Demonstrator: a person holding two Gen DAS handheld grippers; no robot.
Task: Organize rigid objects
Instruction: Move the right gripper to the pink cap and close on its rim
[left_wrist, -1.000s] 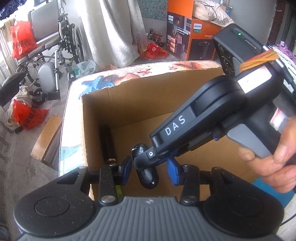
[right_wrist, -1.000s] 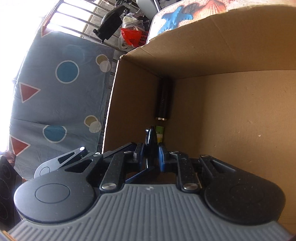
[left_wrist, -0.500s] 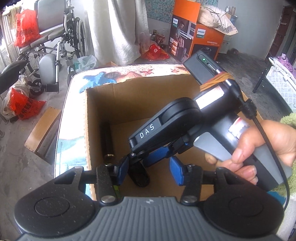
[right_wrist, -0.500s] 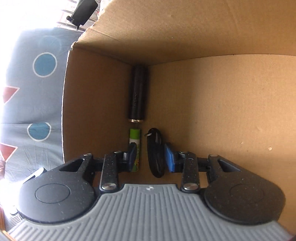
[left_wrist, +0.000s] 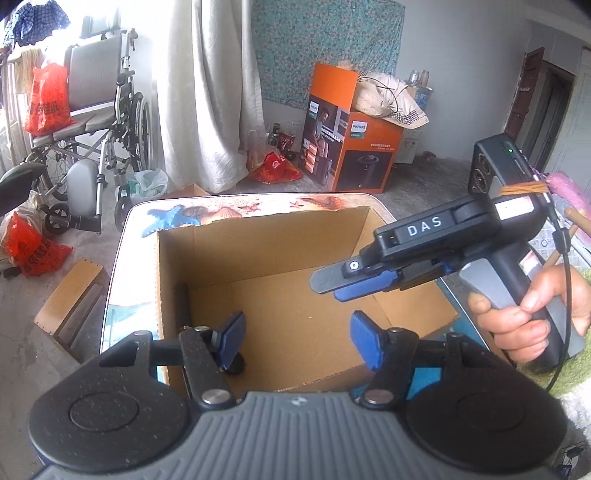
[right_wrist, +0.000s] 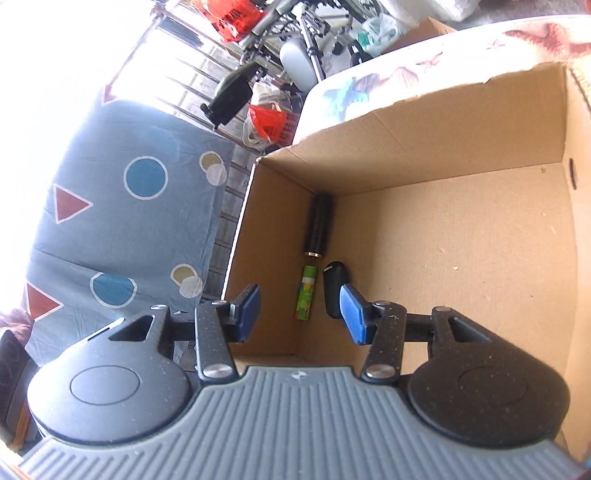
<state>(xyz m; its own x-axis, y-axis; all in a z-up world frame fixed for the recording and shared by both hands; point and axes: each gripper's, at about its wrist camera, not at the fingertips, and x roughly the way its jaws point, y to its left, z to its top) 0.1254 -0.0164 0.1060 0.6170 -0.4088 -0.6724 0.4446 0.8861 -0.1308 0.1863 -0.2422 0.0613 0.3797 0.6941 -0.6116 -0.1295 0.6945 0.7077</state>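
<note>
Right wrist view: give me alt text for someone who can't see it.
An open cardboard box seen from above holds three items along its left wall: a black cylinder, a green tube and a black oval object. The right gripper hangs above them, jaws opening, nothing between them.

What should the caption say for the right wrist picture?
Open right gripper above a cardboard box holding a black tube, green stick and black fob.

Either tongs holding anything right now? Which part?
Nothing held. Left tongs and right tongs are both opening with nothing between the pads; the black oval item lies in the cardboard box.
</note>
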